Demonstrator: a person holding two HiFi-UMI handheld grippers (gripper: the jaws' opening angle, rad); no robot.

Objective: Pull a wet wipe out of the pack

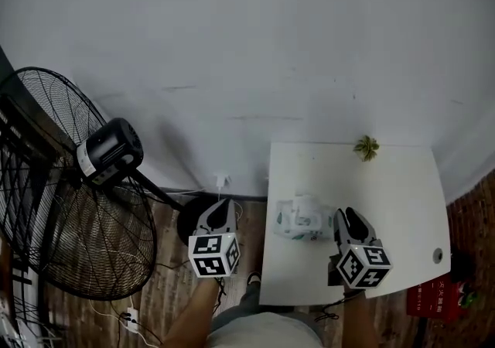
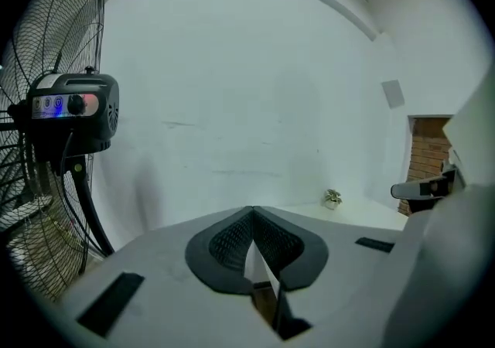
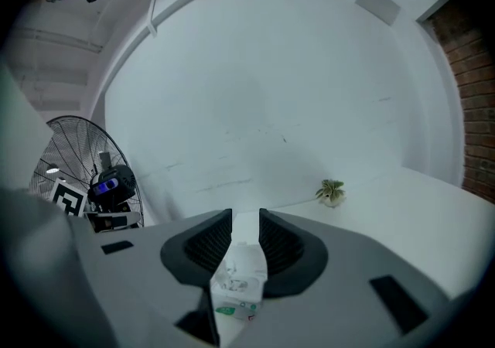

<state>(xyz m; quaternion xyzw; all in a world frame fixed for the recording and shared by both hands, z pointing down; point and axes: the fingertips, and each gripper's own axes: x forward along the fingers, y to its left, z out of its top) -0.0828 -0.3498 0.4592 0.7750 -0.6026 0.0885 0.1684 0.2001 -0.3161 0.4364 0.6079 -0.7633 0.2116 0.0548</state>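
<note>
Though the pack (image 1: 302, 219) lies flat on the desk (image 1: 390, 192) near its left edge, the head view shows it only as a small pale lump; print unreadable. Right gripper view looks down at the pack (image 3: 238, 277) through the gap of the right tongs (image 3: 245, 215): jaws apart, nothing gripped. Crumpled white at the pack's top may be a wipe, can't confirm. Head view puts the right tongs (image 1: 352, 215) just right of the pack; contact unclear. Left tongs (image 1: 224, 205) hang off the desk over the floor, left of the pack. Left gripper view: left tongs (image 2: 252, 211) tips together, empty; pack not visible there. Plant (image 1: 366, 147) sits at the desk's far edge by the wall, seen in all views. Fan (image 1: 77, 215) stands at left, cut off by the frame edge.
</note>
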